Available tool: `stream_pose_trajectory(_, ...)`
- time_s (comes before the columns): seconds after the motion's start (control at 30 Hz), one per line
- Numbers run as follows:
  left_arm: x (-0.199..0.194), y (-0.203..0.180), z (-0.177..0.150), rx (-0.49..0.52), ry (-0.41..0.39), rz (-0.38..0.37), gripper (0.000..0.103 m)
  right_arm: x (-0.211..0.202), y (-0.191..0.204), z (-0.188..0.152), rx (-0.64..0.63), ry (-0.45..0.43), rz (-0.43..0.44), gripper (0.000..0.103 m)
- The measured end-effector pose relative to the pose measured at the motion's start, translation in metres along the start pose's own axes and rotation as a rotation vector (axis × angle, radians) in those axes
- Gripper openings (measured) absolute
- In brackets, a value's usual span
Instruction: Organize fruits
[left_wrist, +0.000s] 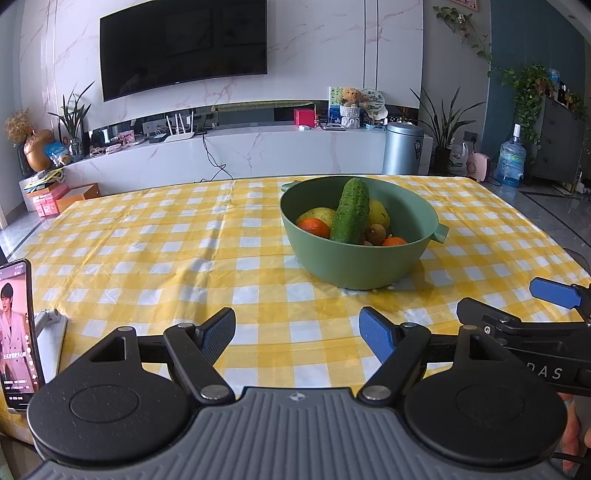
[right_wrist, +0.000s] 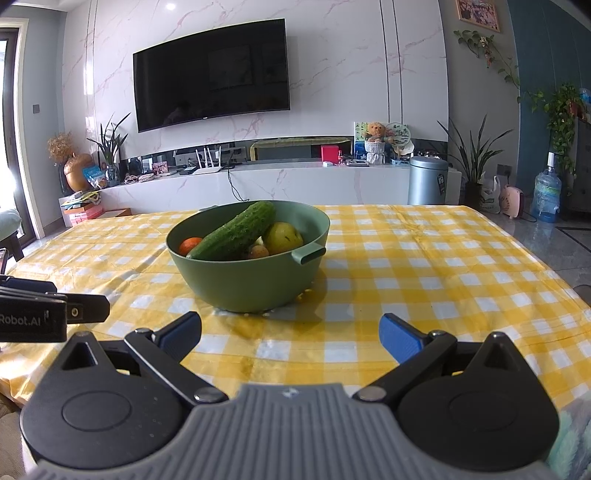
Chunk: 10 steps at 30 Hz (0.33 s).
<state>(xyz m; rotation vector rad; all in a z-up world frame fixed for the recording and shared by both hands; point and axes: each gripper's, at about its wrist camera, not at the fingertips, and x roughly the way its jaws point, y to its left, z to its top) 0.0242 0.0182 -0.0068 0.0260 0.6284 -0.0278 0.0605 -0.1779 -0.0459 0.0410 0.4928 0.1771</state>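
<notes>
A green bowl (left_wrist: 354, 266) (right_wrist: 255, 277) stands on the yellow checked tablecloth (left_wrist: 166, 240) (right_wrist: 424, 266). In it a cucumber (left_wrist: 351, 210) (right_wrist: 236, 230) leans over yellow pears (left_wrist: 378, 212) (right_wrist: 283, 237), oranges (left_wrist: 314, 227) (right_wrist: 189, 244) and a small brown fruit (left_wrist: 376, 233) (right_wrist: 258, 252). My left gripper (left_wrist: 297, 334) hovers open near the table's front edge, short of the bowl. My right gripper (right_wrist: 290, 336) is open too, just in front of the bowl. Neither holds anything. The right gripper's blue fingertips (left_wrist: 554, 293) show at the right of the left wrist view.
A phone (left_wrist: 16, 332) on a stand is at the table's near left corner. Beyond the table are a white TV cabinet (right_wrist: 295, 184), a wall TV (right_wrist: 210, 74), a metal bin (right_wrist: 428, 181), plants and a water jug (right_wrist: 546, 195).
</notes>
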Motion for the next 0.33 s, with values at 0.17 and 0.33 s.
stream_pose_trajectory(0.17,0.0008,0.0008,-0.0015,-0.010,0.004,-0.008,0.089,0.0000,0.0000,0.0002,0.002,0.000,0.001,0.099)
stream_pose_trajectory(0.33,-0.0001,-0.0004,-0.0012,0.001,-0.011,0.020,0.089,0.0001,-0.0003,-0.0006,0.011,0.002,0.000,0.099)
